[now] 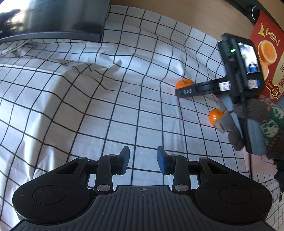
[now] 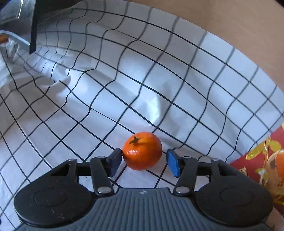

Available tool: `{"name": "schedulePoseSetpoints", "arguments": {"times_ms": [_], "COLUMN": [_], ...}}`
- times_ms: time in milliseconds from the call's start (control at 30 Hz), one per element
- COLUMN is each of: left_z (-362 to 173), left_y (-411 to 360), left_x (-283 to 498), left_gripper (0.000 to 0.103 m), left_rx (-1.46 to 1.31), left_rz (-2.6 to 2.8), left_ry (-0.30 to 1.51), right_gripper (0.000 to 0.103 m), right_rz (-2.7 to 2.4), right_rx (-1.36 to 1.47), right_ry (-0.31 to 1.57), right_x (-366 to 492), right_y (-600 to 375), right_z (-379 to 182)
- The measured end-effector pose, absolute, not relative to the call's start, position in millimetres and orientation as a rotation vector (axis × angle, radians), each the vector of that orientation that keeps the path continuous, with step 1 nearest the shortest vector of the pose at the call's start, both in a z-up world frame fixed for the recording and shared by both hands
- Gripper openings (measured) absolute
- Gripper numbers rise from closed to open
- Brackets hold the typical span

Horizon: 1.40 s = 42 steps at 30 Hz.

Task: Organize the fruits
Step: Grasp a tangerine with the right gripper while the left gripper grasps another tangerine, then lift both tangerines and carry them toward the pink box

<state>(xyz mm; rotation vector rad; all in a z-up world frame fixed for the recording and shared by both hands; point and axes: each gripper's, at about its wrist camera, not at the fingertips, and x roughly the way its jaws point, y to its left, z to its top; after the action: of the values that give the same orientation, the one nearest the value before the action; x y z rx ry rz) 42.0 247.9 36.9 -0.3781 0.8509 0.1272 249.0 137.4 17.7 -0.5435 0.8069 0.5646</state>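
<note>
Right claw (image 2: pixel 144 160): jaws spread, a mandarin (image 2: pixel 142 151) sitting between the blue pads. Left pad (image 2: pixel 115 160) touches the fruit's side; right pad (image 2: pixel 173 165) stands just off it, small gap showing. Not clamped. Stem faces up toward approx 11 o'clock on the fruit. Mandarin rests on the checked cloth (image 2: pixel 124 88), white w/ black grid, rumpled w/ folds running out toward 10 o'clock. At 4 o'clock from the claw, a red box (image 2: pixel 252 160) w/ gold print and orange-fruit pics, at frame edge. Dark object at 11 o'clock, far corner; can't tell what it is.

Left claw (image 1: pixel 142 160): jaws apart, nothing between them, hovering above the cloth (image 1: pixel 88 106). From it at approx 1 o'clock, the right claw's device (image 1: pixel 236 71) seen from outside, small lit screen and green light on its body, held by a hand in a knit glove (image 1: pixel 252 110). Two mandarins in this view: one (image 1: pixel 183 83) partly behind the device's black arm, another (image 1: pixel 214 116) nearer, right by the gloved fingers. Which of the two is the one between the right claw's pads, can't tell from here. Both on the cloth, near each other but apart. Red box (image 1: pixel 266 44) at 2 o'clock, beyond the device. Big dark shiny object (image 1: pixel 53 17) at 11 o'clock on the cloth's far side. Tan counter (image 1: pixel 177 10) strip past the cloth's edge at 12–1 o'clock.
</note>
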Motion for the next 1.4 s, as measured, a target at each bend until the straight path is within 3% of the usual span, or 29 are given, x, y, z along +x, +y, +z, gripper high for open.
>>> {"name": "schedulePoseSetpoints", "arguments": {"times_ms": [233,533,933,967,1033,1400], "left_z": [35,38,36,33,30,17], "left_y": [233,209,108,106,104,76], "left_x": [51,83,185,189,198,217], "left_gripper": [0.038,0.038,0.038,0.048,0.051,0.048], "left_rx": [-0.359,-0.317,-0.023,-0.021,-0.042,0.011], "left_rz": [0.093,-0.012,-0.19,-0.183,-0.184,-0.151], "left_ry": [0.864,0.844,0.865,0.865,0.86,0.886], "right_gripper": [0.047,0.047,0.047,0.047,0.047,0.047], "right_rz": [0.641,0.783,0.637,0.626,0.611,0.555], "right_rx": [-0.352,-0.22,-0.156,-0.151,-0.14,-0.08], "right_ry": [0.855,0.825,0.911,0.91,0.905,0.93], "right_x": [225,121,36,32,24,15], "right_y": [97,-10,-104,-110,-119,-150], "right_z": [52,100,57,56,54,40]}}
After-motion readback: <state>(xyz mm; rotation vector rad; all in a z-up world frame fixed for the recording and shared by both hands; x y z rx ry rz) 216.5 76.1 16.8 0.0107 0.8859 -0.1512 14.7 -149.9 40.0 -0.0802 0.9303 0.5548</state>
